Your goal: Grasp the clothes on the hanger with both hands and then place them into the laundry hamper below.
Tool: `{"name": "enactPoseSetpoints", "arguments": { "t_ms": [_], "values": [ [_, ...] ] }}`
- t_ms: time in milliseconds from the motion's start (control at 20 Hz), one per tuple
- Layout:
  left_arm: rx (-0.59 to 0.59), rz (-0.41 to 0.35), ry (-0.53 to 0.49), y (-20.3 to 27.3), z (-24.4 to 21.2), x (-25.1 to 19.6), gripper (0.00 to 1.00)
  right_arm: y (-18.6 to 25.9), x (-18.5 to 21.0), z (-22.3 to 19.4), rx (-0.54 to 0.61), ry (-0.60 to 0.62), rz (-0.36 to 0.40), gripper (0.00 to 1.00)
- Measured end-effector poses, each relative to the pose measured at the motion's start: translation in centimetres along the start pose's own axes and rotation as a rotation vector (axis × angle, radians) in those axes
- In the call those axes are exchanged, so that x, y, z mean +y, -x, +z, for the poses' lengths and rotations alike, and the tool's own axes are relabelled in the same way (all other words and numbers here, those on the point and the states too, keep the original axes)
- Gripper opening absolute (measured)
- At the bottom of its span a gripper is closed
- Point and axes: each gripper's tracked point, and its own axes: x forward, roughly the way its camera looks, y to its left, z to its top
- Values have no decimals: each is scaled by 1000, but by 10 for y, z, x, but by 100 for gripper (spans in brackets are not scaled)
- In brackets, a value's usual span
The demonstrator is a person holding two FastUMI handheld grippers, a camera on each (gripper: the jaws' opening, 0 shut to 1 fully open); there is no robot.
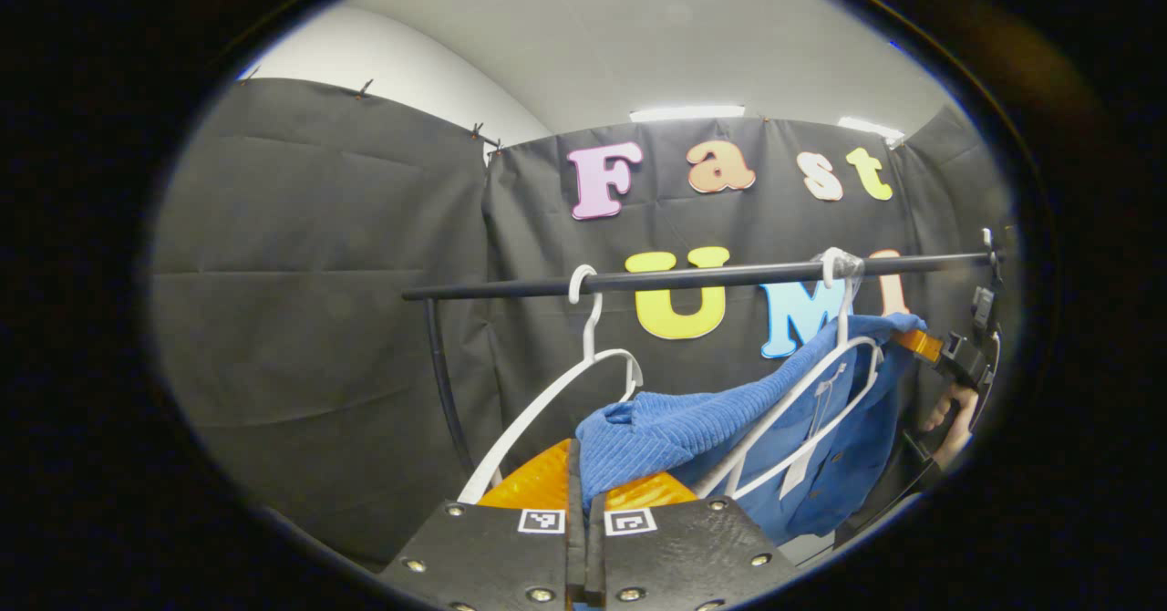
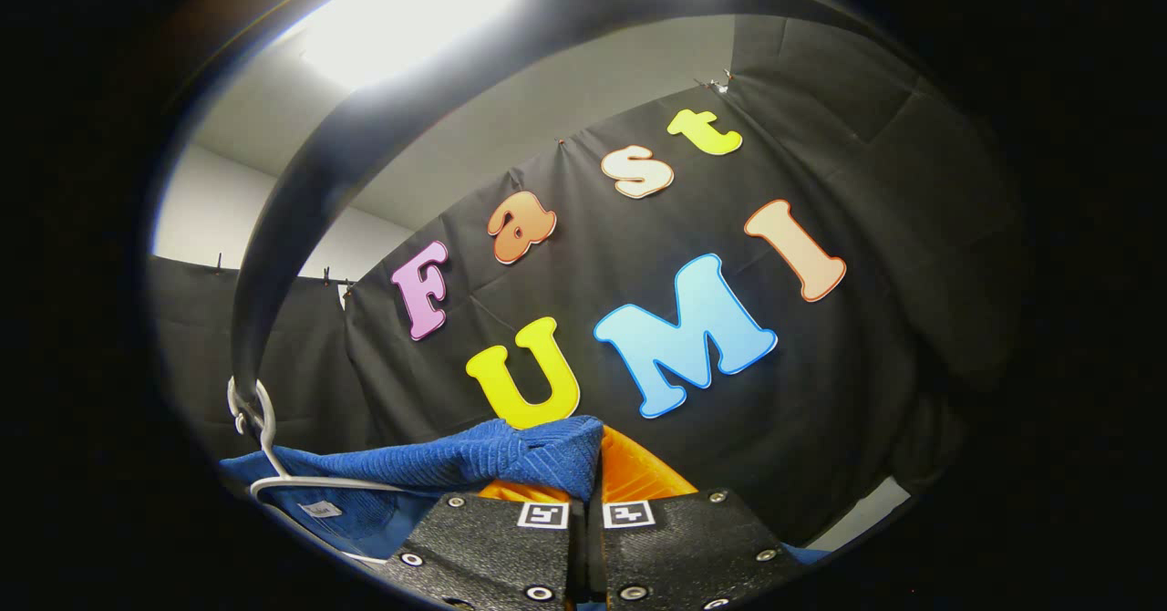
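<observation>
Both tongs are closed on the blue garment: left gripper (image 1: 583,479) pinches one fold, right gripper (image 2: 583,474) another. The garment (image 1: 693,419) hangs below the rail (image 1: 693,275), draped over a white hanger (image 1: 821,392). It may snag there if pulled sideways.

The left gripper (image 1: 583,502) sits at the bottom middle of its view, fingers pinched together on blue cloth (image 1: 656,433). The right gripper (image 2: 591,492) does the same. A hand (image 1: 953,419) holds it at far right.

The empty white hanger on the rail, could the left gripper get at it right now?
Probably not: the left gripper is shut on the blue garment, though the empty white hanger hangs unobstructed on the rail.
</observation>
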Motion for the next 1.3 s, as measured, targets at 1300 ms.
{"name": "enactPoseSetpoints", "arguments": {
  "t_ms": [1300],
  "values": [
    [32, -287, 28, -104, -48, -18, 2, -43, -30, -21, -70, 130, -137, 0]
  ]
}}
